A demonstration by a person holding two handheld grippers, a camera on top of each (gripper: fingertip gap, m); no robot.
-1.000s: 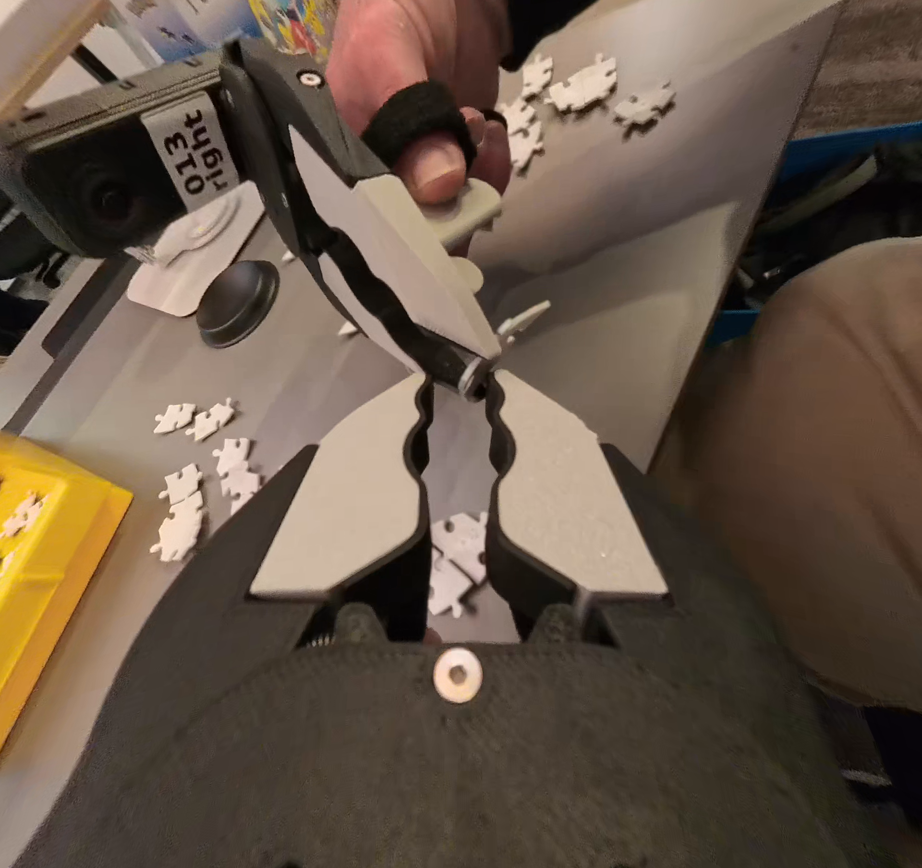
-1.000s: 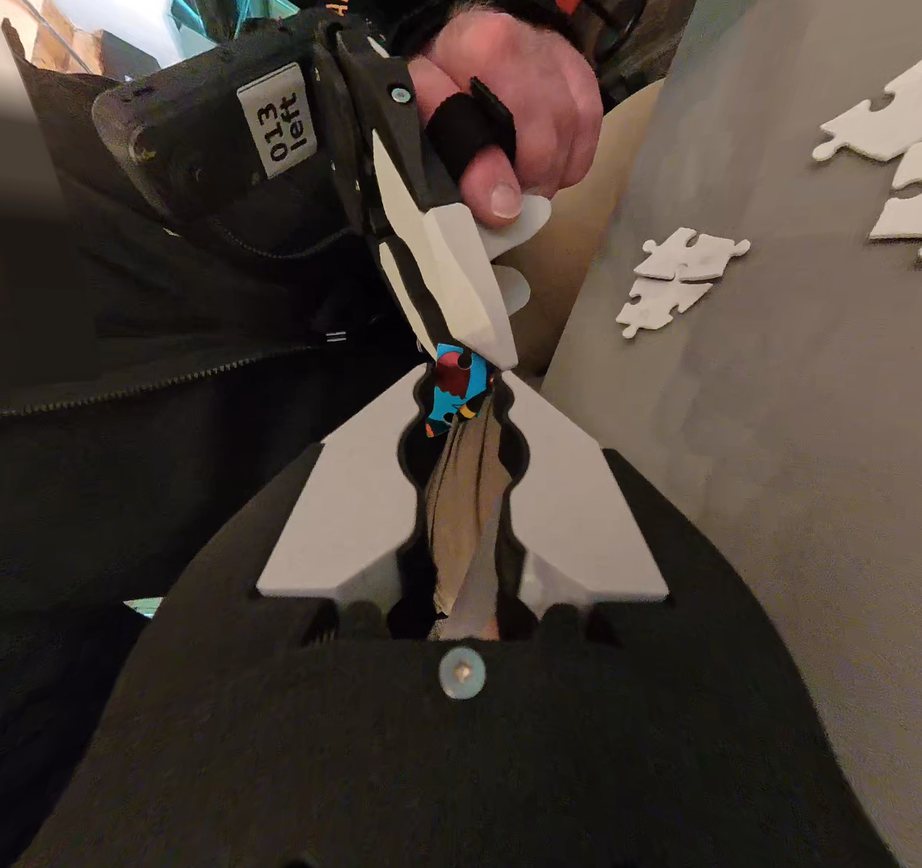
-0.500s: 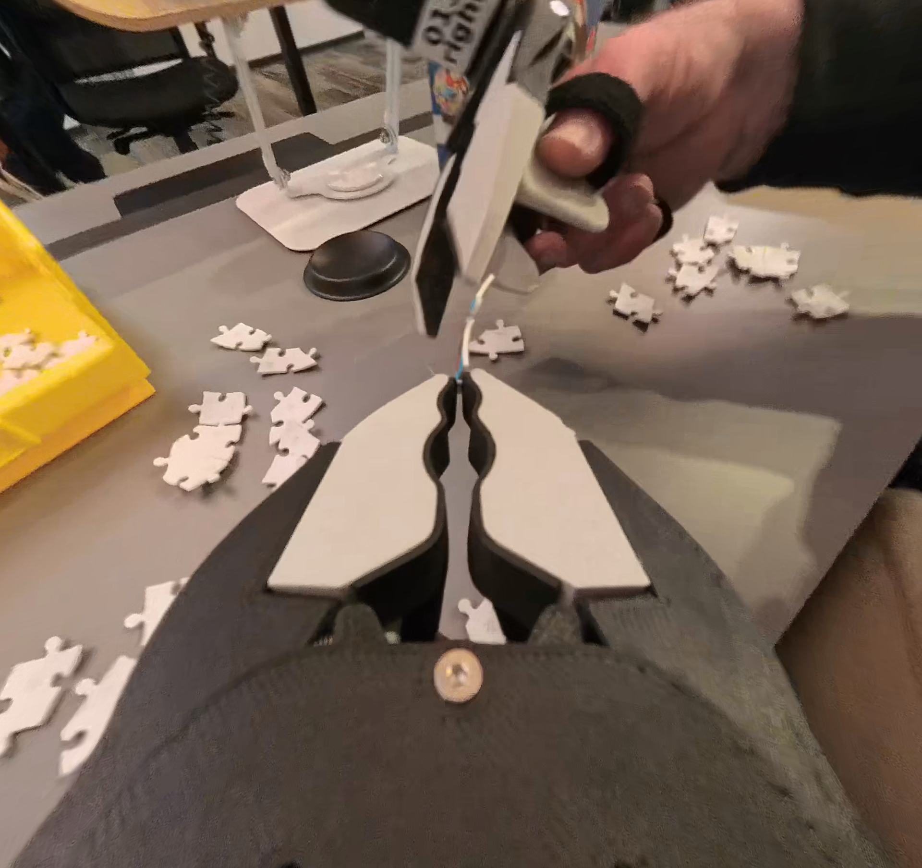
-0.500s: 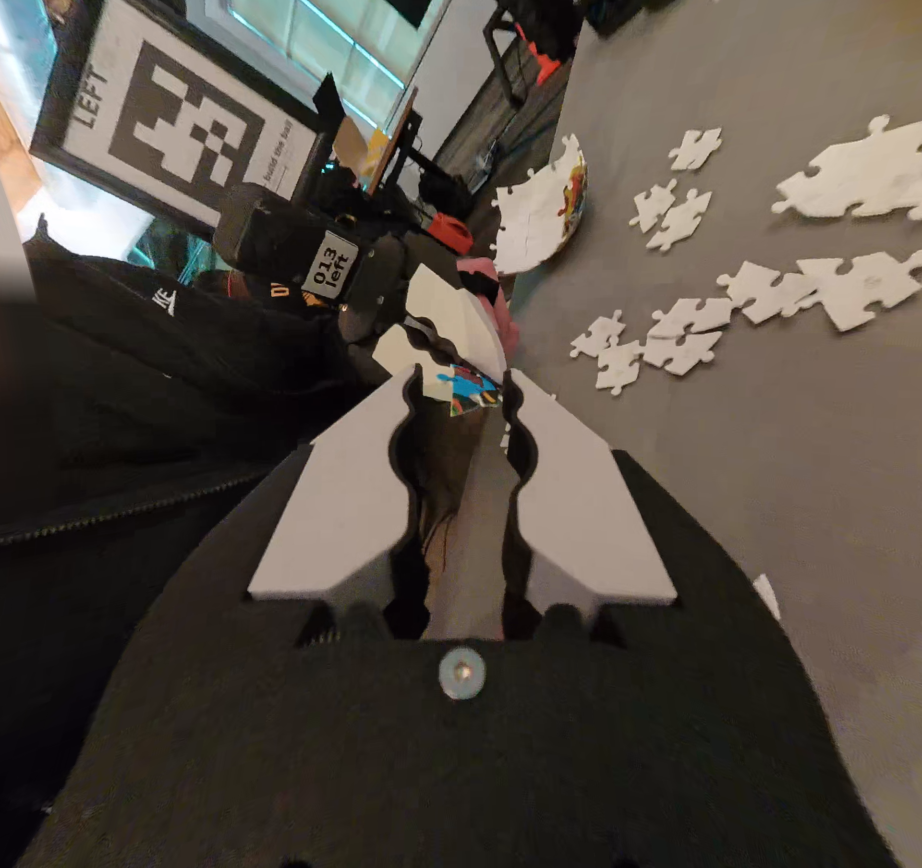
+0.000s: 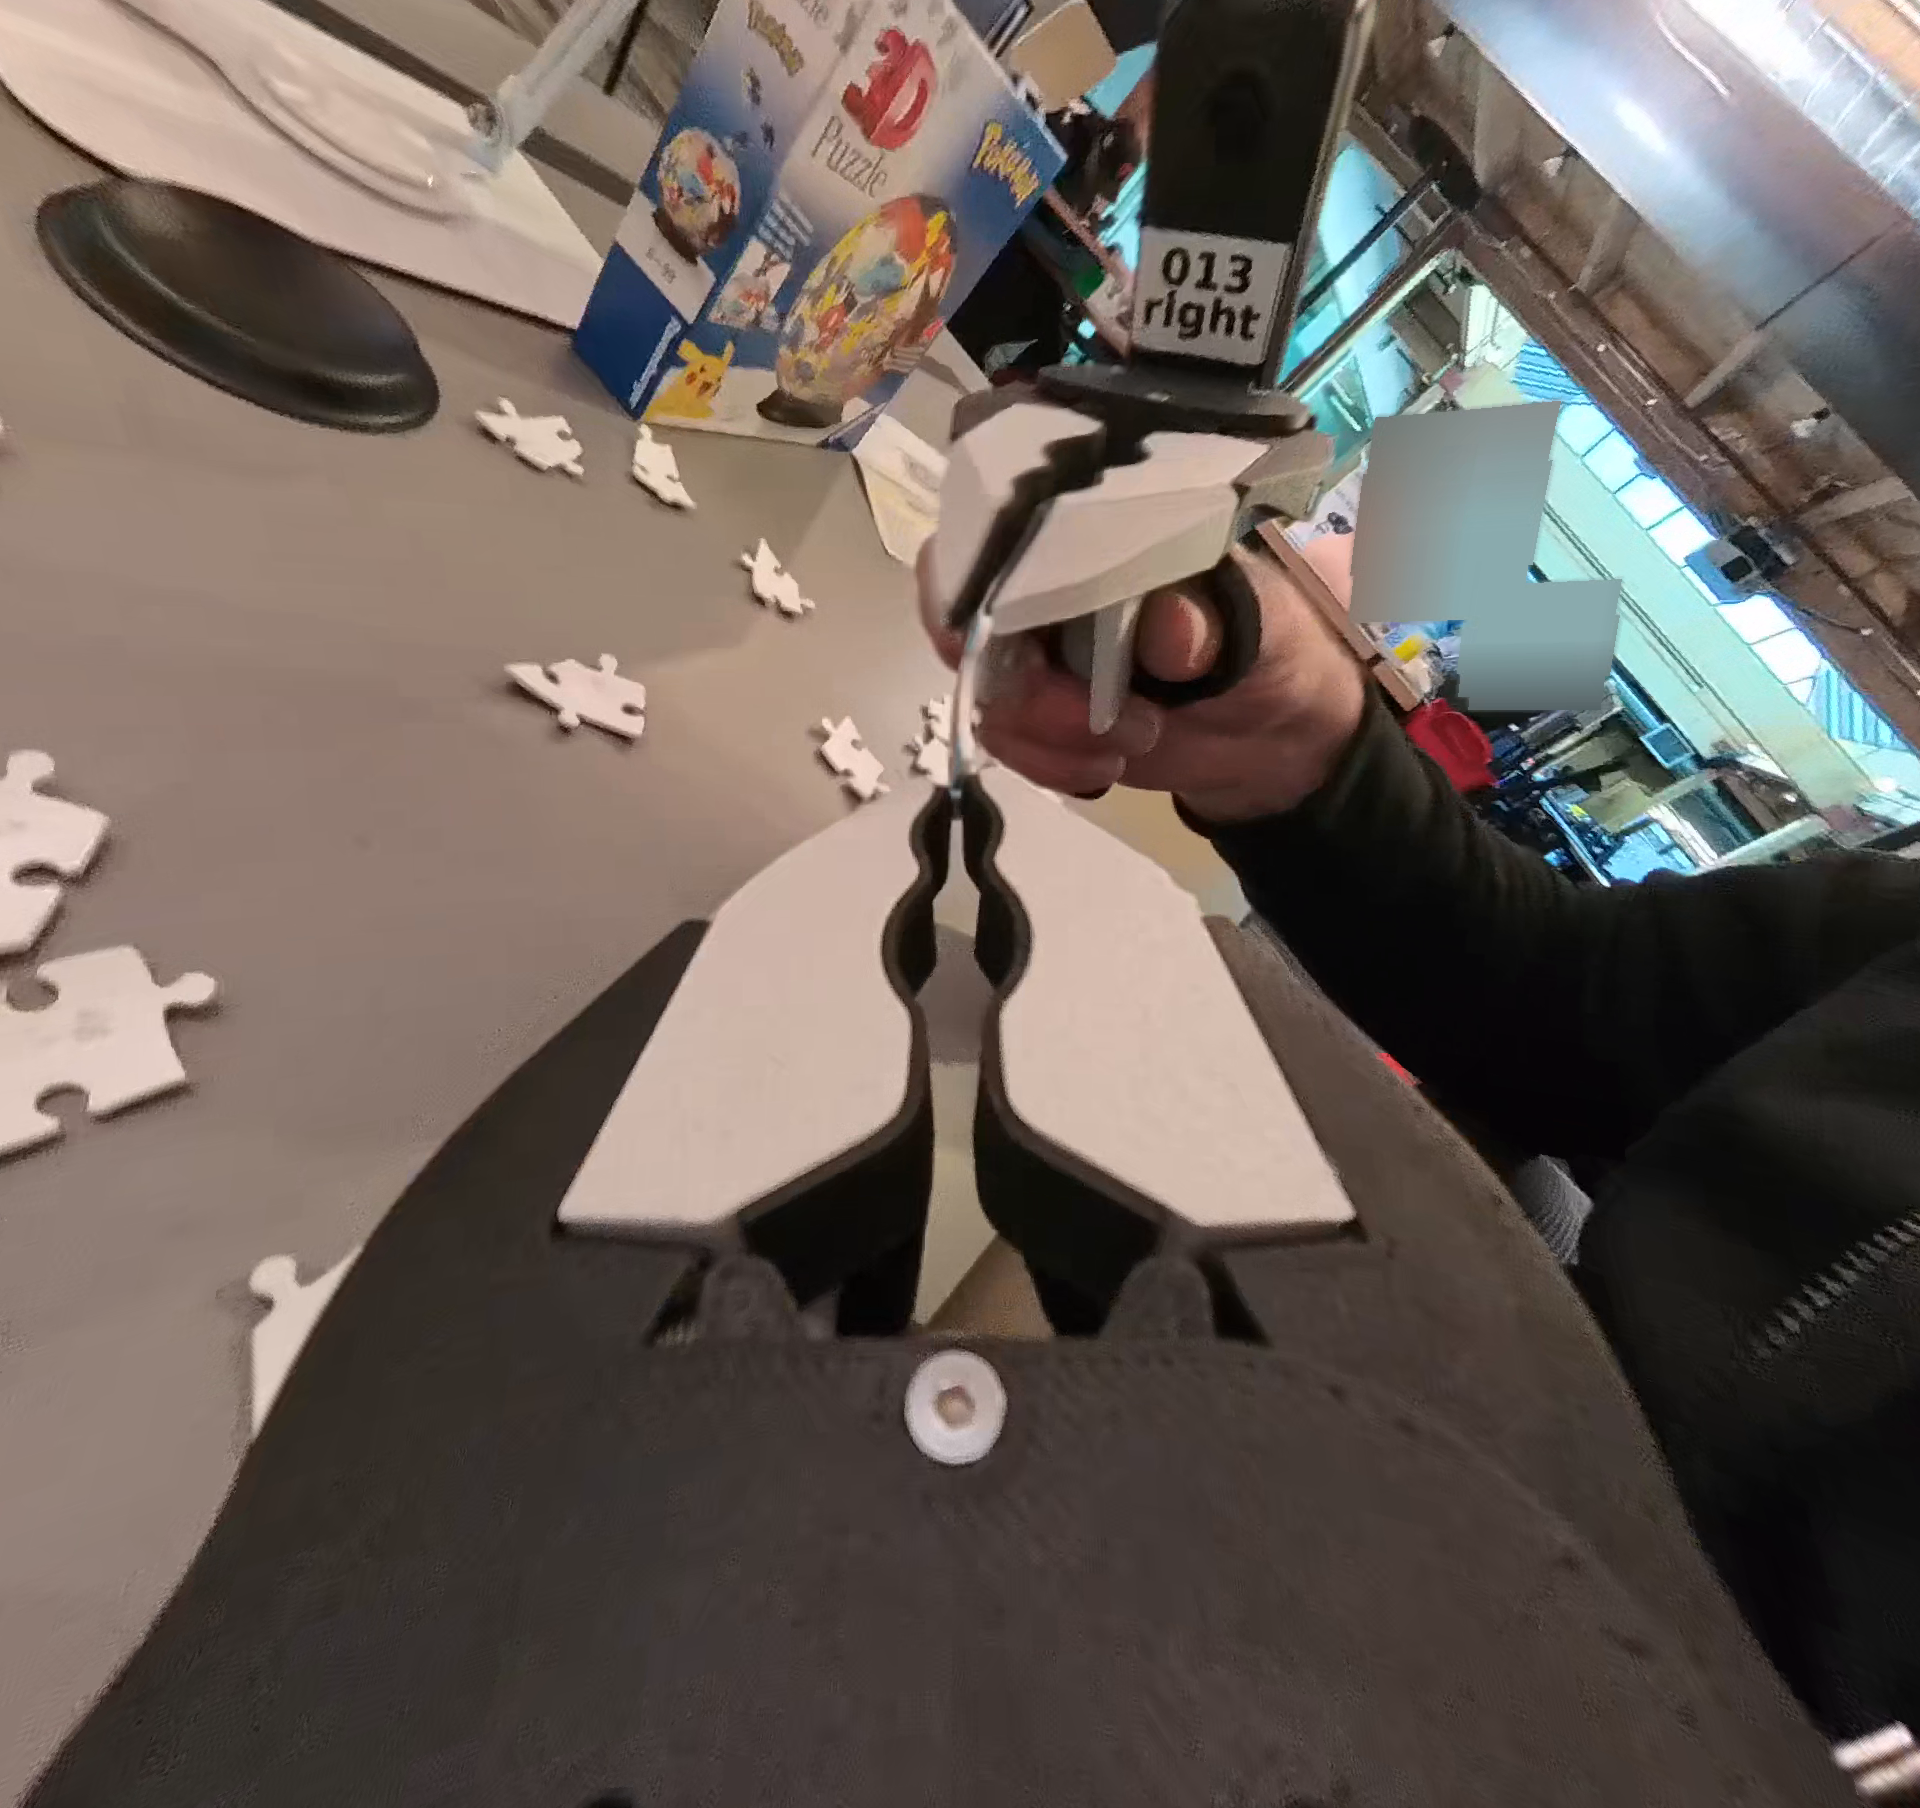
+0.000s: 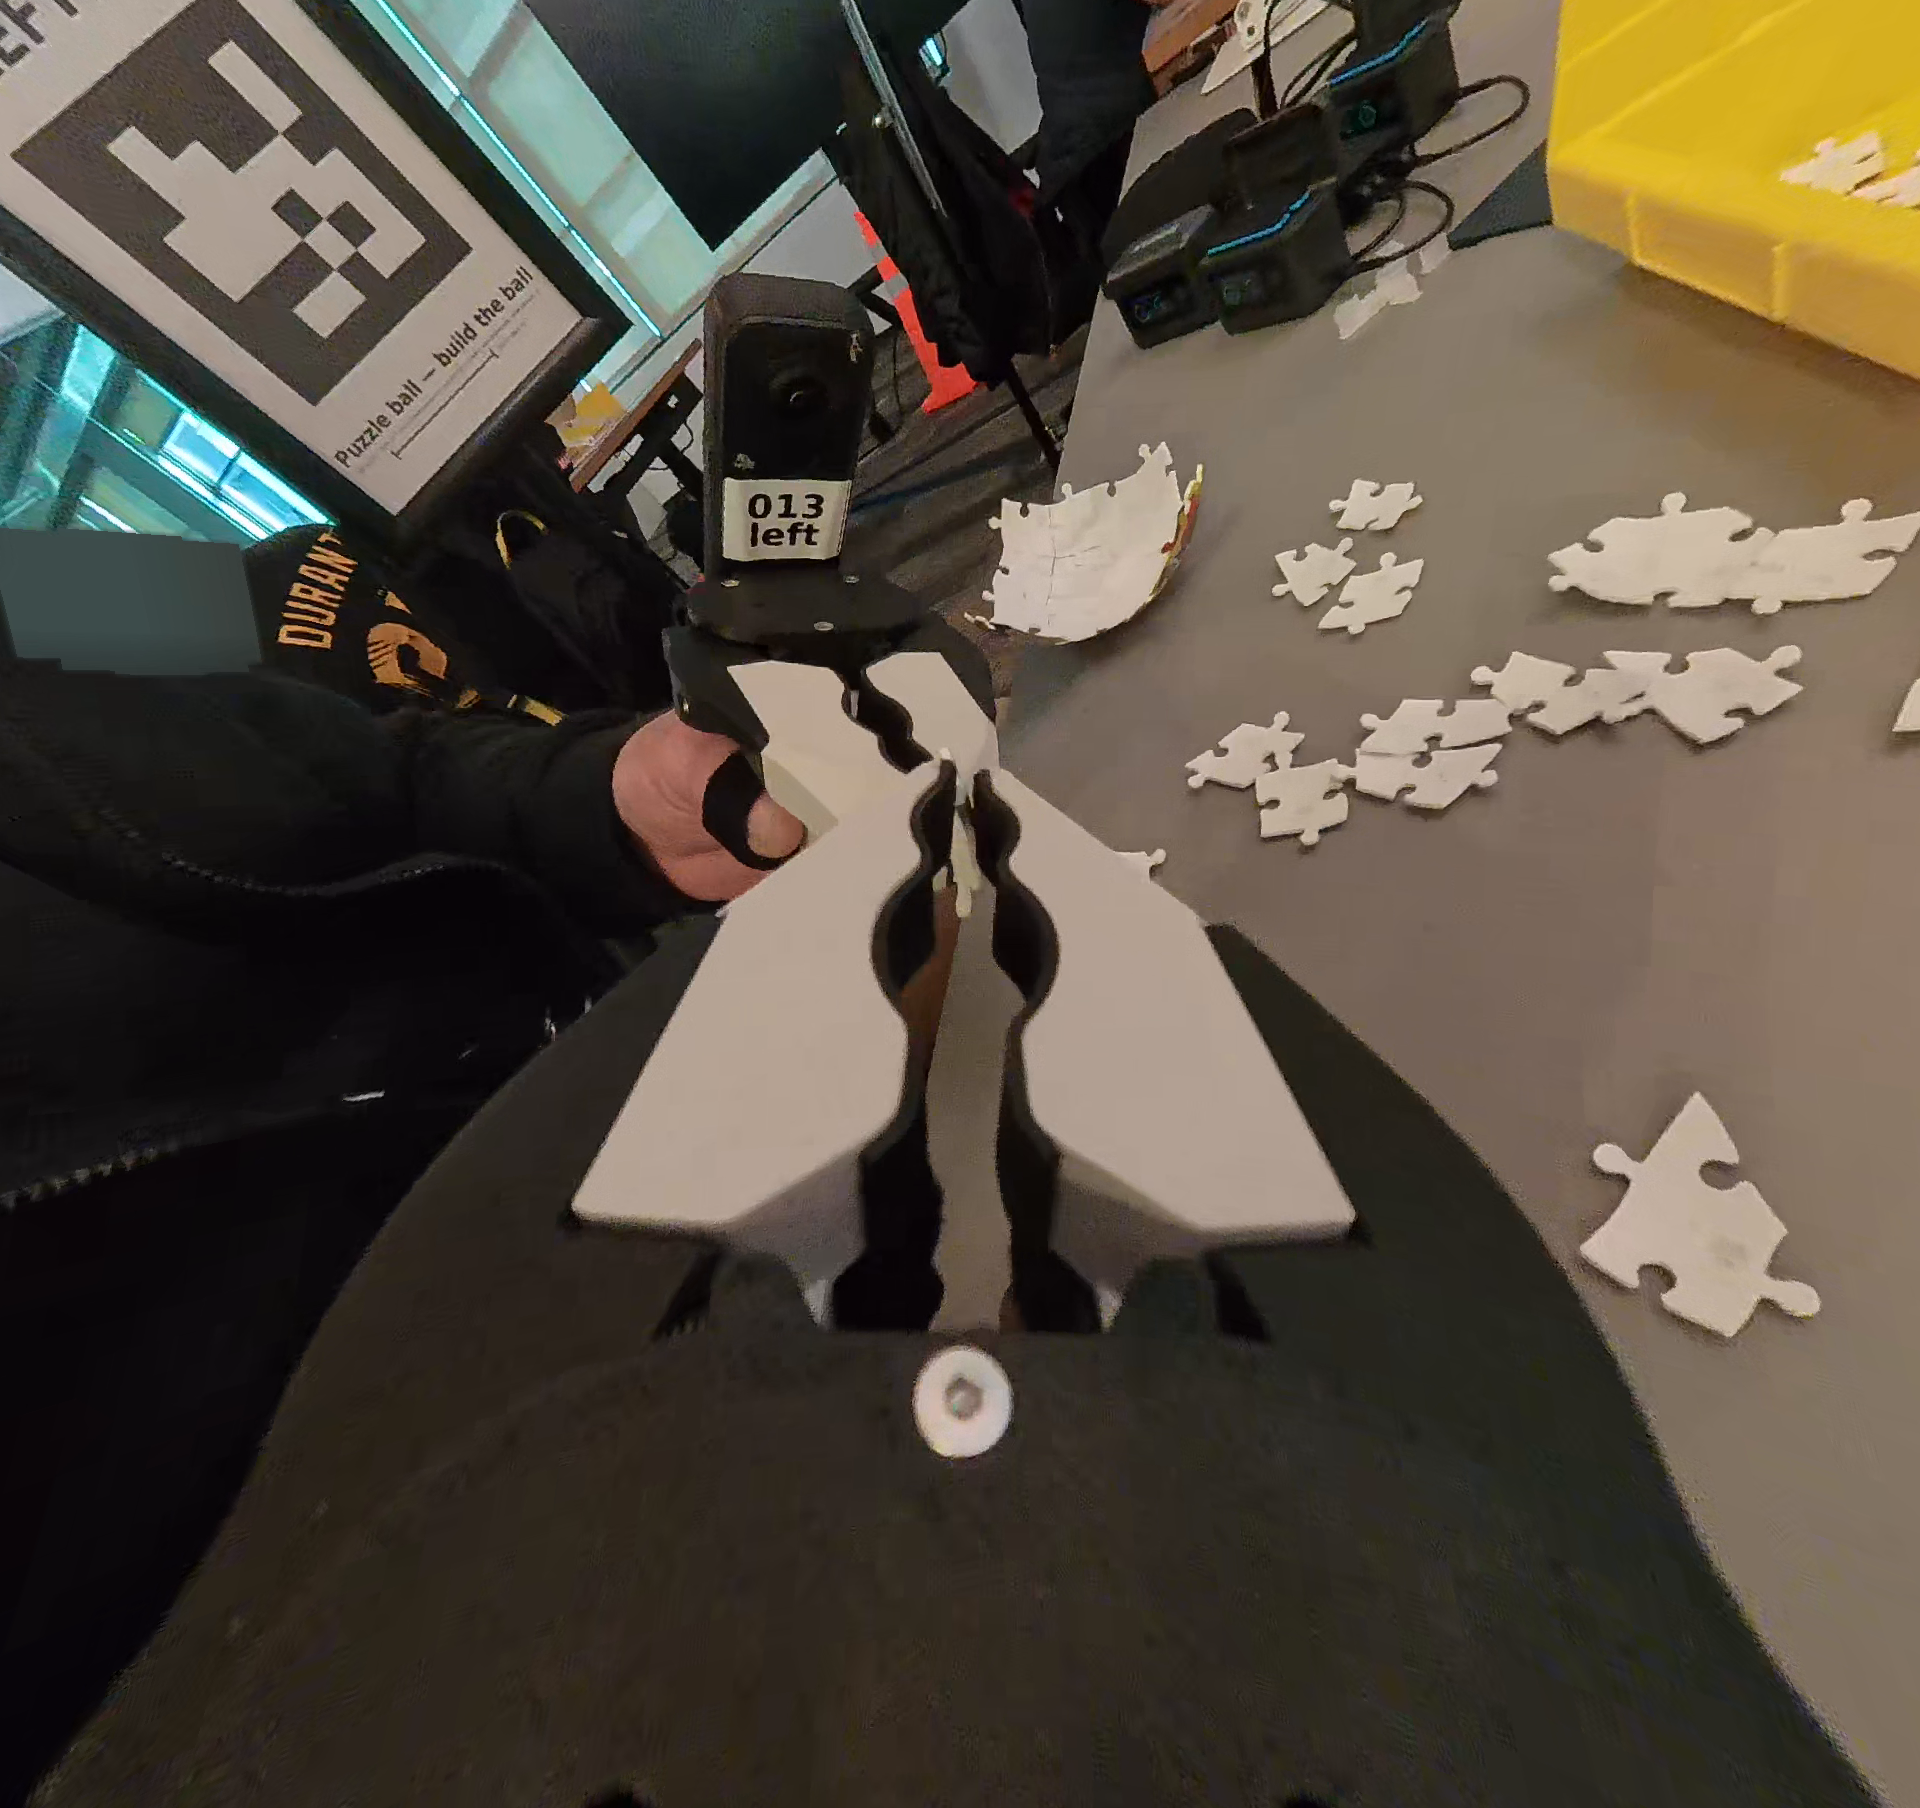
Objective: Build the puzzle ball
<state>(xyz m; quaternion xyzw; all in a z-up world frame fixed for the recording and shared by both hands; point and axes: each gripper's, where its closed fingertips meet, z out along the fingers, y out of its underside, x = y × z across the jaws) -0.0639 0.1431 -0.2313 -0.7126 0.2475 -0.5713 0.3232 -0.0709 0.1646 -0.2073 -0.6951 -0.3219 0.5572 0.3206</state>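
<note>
My left gripper point(image 5: 961, 808) and my right gripper point(image 6: 951, 784) meet tip to tip above the near edge of the grey table point(image 5: 364, 719). Both are shut on a thin curved puzzle piece point(image 5: 968, 709), seen edge-on. It runs from my left gripper's tips up into the right gripper point(image 5: 987, 563). In the right wrist view the piece point(image 6: 961, 849) sits between my right fingers, and the left gripper point(image 6: 925, 740) touches its far end. A partly built curved shell point(image 6: 1091, 553) lies on the table. Loose white pieces point(image 6: 1434, 750) are scattered around it.
A yellow bin point(image 6: 1683, 148) holding pieces stands at one end of the table, near black devices with cables point(image 6: 1268, 210). The puzzle box point(image 5: 821, 231), a black round base point(image 5: 229, 304) and a clear stand on white card point(image 5: 312, 127) stand at the other. Less than 4 cm separates the two grippers' tips. From either gripper's tips it is about 25 cm to the black round base point(image 5: 229, 304).
Both grippers have lifted and turned from close over the table's near edge to face each other upright. The piece stays gripped between their tips.
</note>
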